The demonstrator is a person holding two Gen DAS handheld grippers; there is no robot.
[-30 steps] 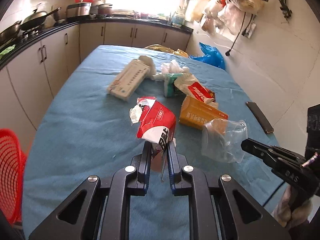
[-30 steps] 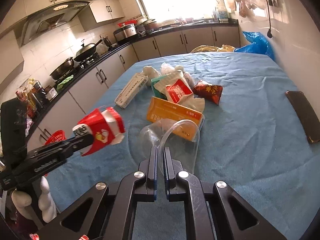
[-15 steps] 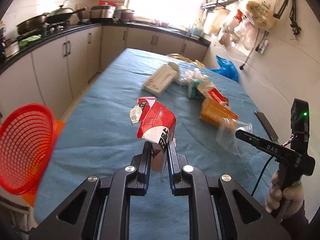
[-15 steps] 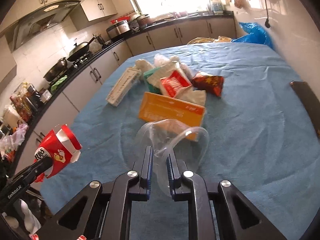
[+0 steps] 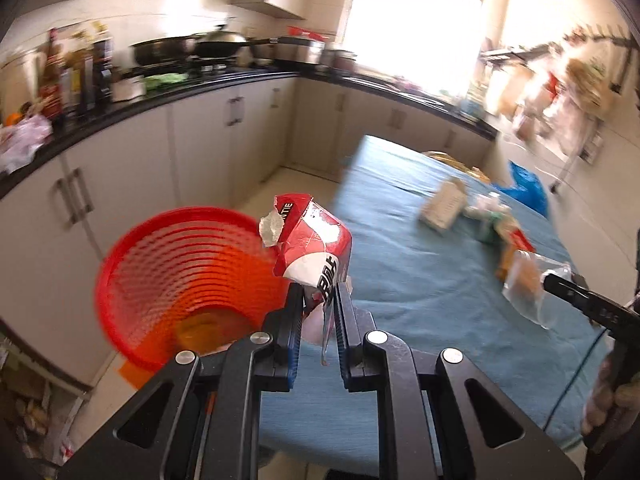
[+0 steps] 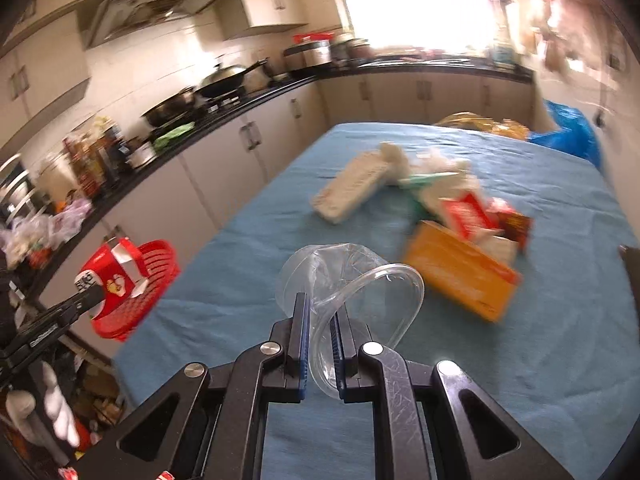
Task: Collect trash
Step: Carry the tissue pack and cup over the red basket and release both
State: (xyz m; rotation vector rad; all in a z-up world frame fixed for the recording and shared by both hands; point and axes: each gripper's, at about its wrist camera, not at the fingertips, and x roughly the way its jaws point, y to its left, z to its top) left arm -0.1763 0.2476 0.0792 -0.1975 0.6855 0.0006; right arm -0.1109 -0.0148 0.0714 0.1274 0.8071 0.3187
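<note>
Blue cloth covers the kitchen table [image 6: 240, 248], its near-left corner beside a red mesh plastic basket [image 5: 160, 264] on the floor. The left gripper [image 5: 316, 304] clamps a torn red-and-white paper carton [image 5: 316, 248], hanging at the basket's rim; best to centre it over the mouth before letting go. The right gripper [image 6: 320, 320] pinches a crumpled clear plastic cup [image 6: 352, 276] above the table, with open room leftward toward the basket.

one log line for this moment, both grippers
left gripper: shut on red carton, by red basket | right gripper: shut on clear cup, over table
</note>
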